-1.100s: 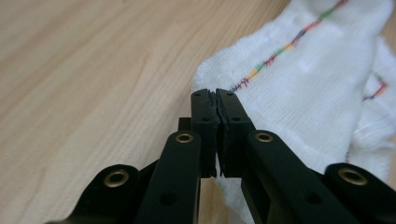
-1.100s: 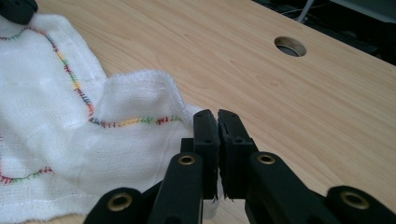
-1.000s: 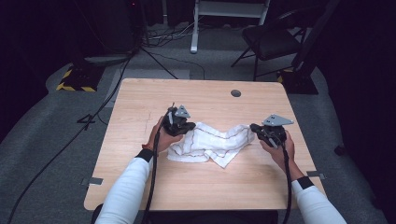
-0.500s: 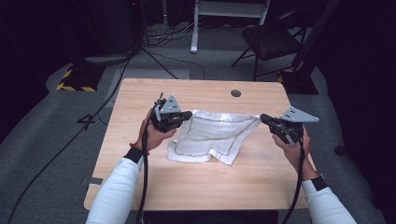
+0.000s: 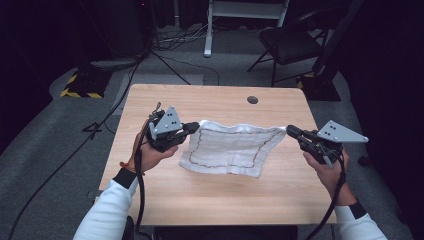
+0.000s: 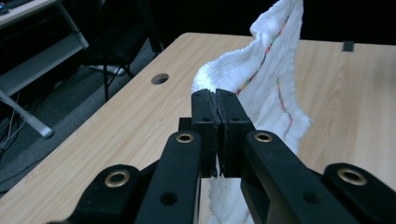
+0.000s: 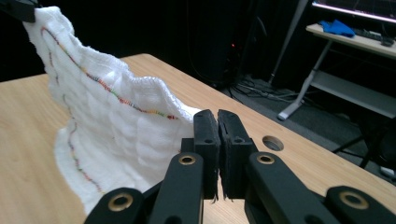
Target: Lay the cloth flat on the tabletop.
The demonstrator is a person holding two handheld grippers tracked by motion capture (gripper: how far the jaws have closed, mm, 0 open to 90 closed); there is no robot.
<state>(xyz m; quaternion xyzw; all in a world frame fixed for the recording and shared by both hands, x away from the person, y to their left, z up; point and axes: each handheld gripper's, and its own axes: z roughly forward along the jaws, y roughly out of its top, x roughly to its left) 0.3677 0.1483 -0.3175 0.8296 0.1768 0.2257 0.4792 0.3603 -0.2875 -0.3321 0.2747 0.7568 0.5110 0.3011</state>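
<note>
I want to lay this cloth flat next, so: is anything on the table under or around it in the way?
Nothing visible is. The cloth hangs stretched between the left hand-held gripper and the right hand-held gripper, its lower edge on bare table. The table's cable hole lies farther back.

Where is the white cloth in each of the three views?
High view: white cloth at table centre, stretched between the two tools.
Left gripper view: it rises from the shut jaws toward upper right.
Right gripper view: it spreads left of the jaws.
Shared landmark: round table hole.
</note>
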